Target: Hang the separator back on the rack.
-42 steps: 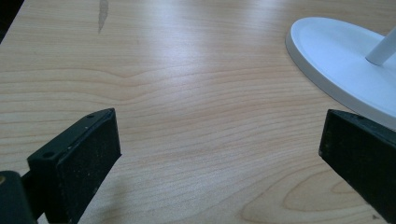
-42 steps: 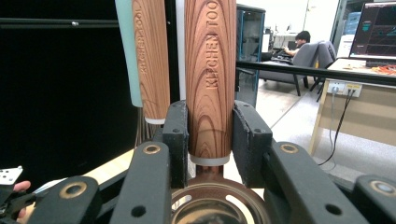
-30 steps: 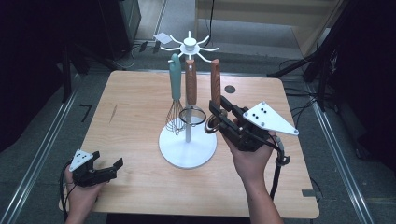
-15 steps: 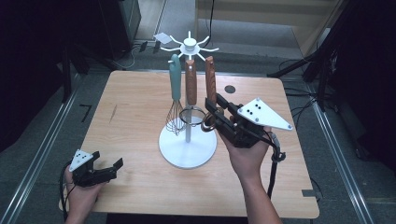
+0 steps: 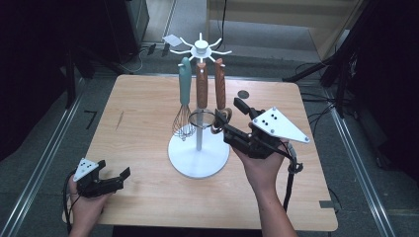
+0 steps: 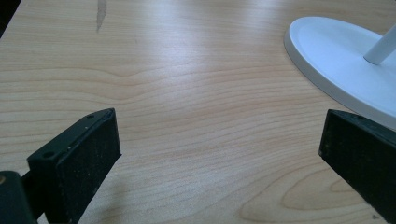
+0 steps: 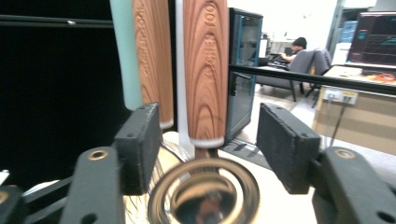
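Pale wood-grain table (image 5: 148, 113) in a dim room, dark floor around it. On the white round-based utensil stand (image 5: 198, 157) hangs a wood-handled ladle (image 7: 205, 70), its shiny metal bowl between the right gripper (image 7: 210, 144) jaws, which have just been opening, pads clear. Left gripper (image 5: 106, 180) rests spread, well apart.

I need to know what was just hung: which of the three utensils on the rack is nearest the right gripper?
The rightmost wooden-handled utensil, with the shiny round bowl. It hangs between the open jaws of the right gripper; the other wooden-handled one and the teal whisk hang farther left.
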